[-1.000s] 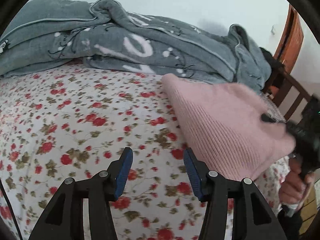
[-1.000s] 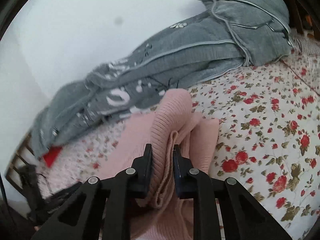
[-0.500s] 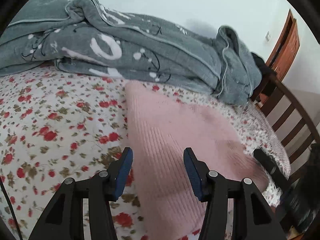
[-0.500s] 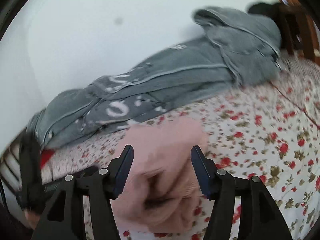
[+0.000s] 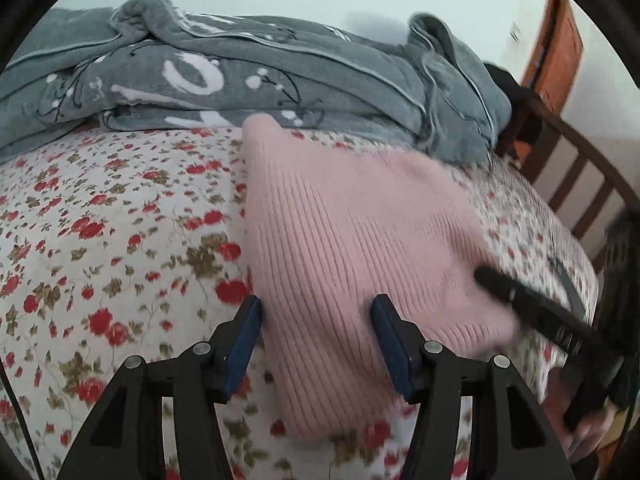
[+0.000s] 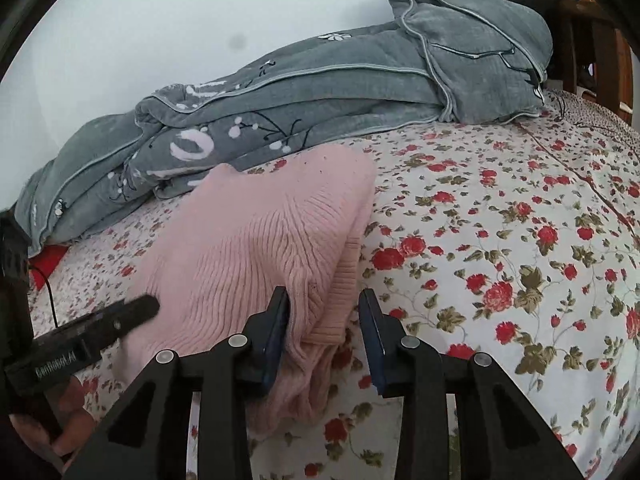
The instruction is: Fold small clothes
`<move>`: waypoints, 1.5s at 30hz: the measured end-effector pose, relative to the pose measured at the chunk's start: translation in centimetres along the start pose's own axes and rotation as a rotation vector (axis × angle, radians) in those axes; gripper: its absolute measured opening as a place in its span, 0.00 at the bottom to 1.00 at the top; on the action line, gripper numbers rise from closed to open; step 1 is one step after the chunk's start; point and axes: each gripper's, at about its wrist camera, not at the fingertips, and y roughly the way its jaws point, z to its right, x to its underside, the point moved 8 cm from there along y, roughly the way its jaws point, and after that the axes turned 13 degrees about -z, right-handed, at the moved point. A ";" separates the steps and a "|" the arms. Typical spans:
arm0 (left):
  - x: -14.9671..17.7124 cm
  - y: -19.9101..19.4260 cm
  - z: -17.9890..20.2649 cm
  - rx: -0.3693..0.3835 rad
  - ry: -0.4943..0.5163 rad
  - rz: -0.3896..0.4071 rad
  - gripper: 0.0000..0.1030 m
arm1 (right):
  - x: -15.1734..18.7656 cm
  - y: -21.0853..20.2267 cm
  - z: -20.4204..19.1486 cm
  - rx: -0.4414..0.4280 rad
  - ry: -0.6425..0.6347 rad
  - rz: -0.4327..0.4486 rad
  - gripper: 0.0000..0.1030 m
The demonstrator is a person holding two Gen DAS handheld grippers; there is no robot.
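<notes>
A pink ribbed knit garment (image 5: pixel 352 240) lies folded on the flowered bedsheet (image 5: pixel 100 220). My left gripper (image 5: pixel 318 340) hovers over its near edge; the jaws are opening, the knit shows between the blue pads, and neither pad presses it. In the right wrist view the garment (image 6: pixel 256 240) has its thick folded edge between the jaws of my right gripper (image 6: pixel 324 332). Those jaws are closing: the left pad touches the fabric and the right pad stands clear. A finger (image 5: pixel 500 284) of the right gripper rests on the garment's far side.
A rumpled grey blanket (image 5: pixel 280 72) with white print is heaped along the wall behind the garment. A dark wooden bed rail (image 5: pixel 580 168) bounds the bed at the right. A person's hand (image 6: pixel 68 408) holds the left gripper. The sheet (image 6: pixel 520 240) stretches to the right.
The right gripper let go of the pink garment, spread wide, then narrowed again around its edge. The garment dropped flat on the bed. The left gripper moved right, over the garment.
</notes>
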 end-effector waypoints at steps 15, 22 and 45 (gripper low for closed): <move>2.2 -1.8 -0.6 0.018 0.017 -0.001 0.56 | 1.7 -4.7 -3.4 -0.216 -0.136 0.045 0.45; 2.3 -1.4 -0.8 0.008 -0.007 -0.001 0.58 | 2.7 -4.4 -4.2 -0.160 -0.228 0.040 0.07; 0.2 -2.6 -2.2 0.123 -0.043 0.027 0.55 | -1.4 -5.2 -1.2 -0.267 -0.102 0.057 0.50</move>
